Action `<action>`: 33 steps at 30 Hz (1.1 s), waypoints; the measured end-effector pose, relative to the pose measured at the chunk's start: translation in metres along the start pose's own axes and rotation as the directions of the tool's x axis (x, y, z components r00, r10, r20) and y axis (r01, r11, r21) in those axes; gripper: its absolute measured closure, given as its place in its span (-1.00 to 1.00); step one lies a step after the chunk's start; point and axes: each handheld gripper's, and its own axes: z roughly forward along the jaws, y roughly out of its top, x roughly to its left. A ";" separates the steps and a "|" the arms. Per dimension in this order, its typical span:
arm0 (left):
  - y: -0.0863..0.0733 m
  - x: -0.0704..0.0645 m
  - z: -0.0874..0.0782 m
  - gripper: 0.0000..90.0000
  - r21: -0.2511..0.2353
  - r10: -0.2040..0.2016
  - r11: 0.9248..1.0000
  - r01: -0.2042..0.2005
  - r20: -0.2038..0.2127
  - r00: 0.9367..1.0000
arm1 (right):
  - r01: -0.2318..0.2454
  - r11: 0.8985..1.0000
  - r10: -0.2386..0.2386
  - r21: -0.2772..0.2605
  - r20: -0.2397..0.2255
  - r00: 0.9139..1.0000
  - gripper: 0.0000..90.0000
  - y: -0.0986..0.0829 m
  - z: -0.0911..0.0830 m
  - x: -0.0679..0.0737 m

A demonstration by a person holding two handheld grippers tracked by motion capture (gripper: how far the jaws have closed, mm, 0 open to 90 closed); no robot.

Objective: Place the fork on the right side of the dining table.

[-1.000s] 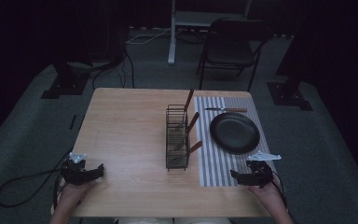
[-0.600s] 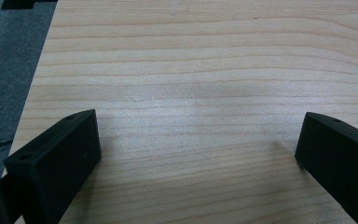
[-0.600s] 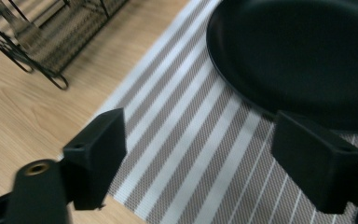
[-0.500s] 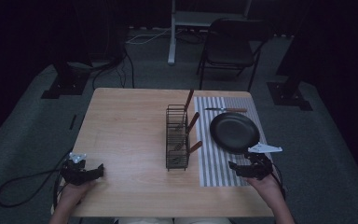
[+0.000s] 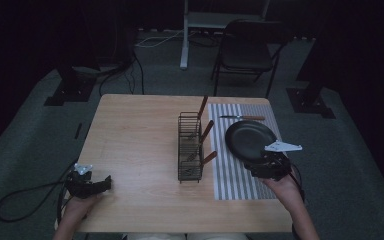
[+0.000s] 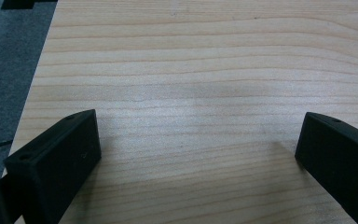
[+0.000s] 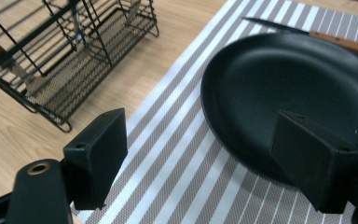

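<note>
- Jaws: my right gripper stands wide open with nothing between the pads; its right-hand pad hangs over the near rim of the round black shallow pan, the left-hand pad over the grey-and-white striped woven mat. Whether a pad touches the rim, I cannot tell.
- My left gripper is also spread wide and empty, over bare light wood table. In the high view it sits at lower left of the frame, well apart from everything else.
- Pan sits on the mat, right of centre in the high view, with the right gripper at its lower edge.
- Black wire cutlery rack stands just left of the mat, wooden-handled utensils in it. A wooden-handled knife lies on the mat above the pan.
- Step in hand, my reading: approach to the pan, grasp not yet made.
- Next move calls for lowering so the rim passes between the pads, then closing firmly; the rim is thin and smooth, so a shallow bite may slip.
</note>
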 end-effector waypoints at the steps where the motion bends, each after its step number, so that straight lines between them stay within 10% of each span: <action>1: 0.000 0.000 0.000 -1.00 0.000 0.000 1.000 0.000 0.000 1.000 | 0.001 1.000 -0.001 -0.004 0.005 1.000 -0.59 0.003 0.000 0.000; 33: 0.000 0.000 0.000 -1.00 0.000 -0.001 1.000 0.001 0.000 1.000 | 0.064 0.997 -0.066 -0.054 -0.040 0.997 -0.59 0.096 0.029 0.014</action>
